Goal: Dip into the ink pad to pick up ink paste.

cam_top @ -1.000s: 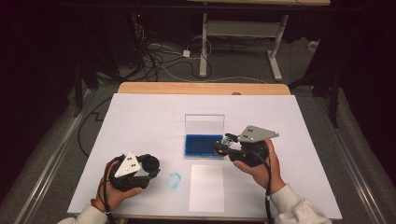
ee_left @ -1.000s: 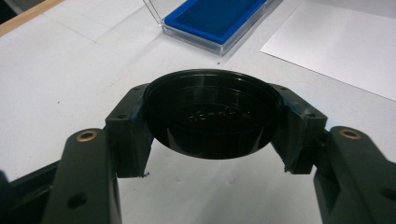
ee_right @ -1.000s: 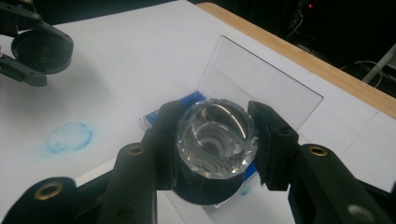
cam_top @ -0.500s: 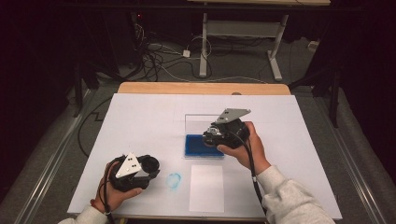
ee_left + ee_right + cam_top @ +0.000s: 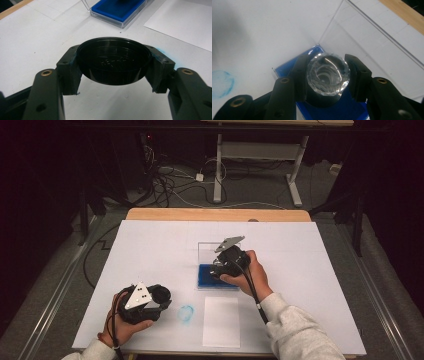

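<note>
overhead view, 2 close views, shared blue tray (image 5: 216, 276)

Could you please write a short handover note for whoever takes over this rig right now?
Left gripper: shut on the black round lid, held low over the white table near the person's side.
Right gripper: shut on the stamp with a faceted clear knob, held over the blue ink pad in its open clear case.
Done: a round blue print is on the table beside the white sheet.
Left: probably ink the stamp, print on the sheet, then put the lid back on.
</note>
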`<state>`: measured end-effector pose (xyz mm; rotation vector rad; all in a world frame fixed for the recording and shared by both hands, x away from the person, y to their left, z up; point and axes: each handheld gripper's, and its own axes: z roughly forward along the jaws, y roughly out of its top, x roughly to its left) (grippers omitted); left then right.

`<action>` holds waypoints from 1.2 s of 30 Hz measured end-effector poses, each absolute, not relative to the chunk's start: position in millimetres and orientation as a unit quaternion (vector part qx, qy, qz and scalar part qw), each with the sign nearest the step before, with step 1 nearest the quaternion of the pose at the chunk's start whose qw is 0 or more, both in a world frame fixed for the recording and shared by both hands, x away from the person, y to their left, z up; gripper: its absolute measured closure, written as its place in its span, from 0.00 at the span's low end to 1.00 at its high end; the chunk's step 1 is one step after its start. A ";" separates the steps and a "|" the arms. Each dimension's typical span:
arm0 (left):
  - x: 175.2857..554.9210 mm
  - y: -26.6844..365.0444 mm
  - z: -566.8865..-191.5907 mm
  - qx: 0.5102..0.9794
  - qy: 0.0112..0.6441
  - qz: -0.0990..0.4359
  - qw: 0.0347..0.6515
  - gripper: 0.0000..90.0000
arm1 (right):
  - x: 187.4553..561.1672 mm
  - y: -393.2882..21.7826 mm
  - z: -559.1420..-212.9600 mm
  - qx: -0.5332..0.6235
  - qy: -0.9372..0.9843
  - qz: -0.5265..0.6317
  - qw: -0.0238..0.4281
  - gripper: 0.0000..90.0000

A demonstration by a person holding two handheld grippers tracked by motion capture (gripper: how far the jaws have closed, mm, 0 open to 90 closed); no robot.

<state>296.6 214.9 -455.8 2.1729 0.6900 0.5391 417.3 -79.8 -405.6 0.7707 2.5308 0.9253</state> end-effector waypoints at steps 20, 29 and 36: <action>296.5 214.1 -457.9 0.856 0.273 0.208 0.388 0.41 | 423.7 -52.7 -422.6 0.255 0.901 0.311 0.163 0.63; 294.8 212.2 -457.4 0.856 0.273 0.210 0.386 0.41 | 419.6 -53.0 -425.0 0.261 0.898 0.308 0.172 0.64; 295.0 212.3 -457.9 0.857 0.271 0.208 0.387 0.41 | 415.6 -52.9 -428.0 0.262 0.893 0.316 0.184 0.64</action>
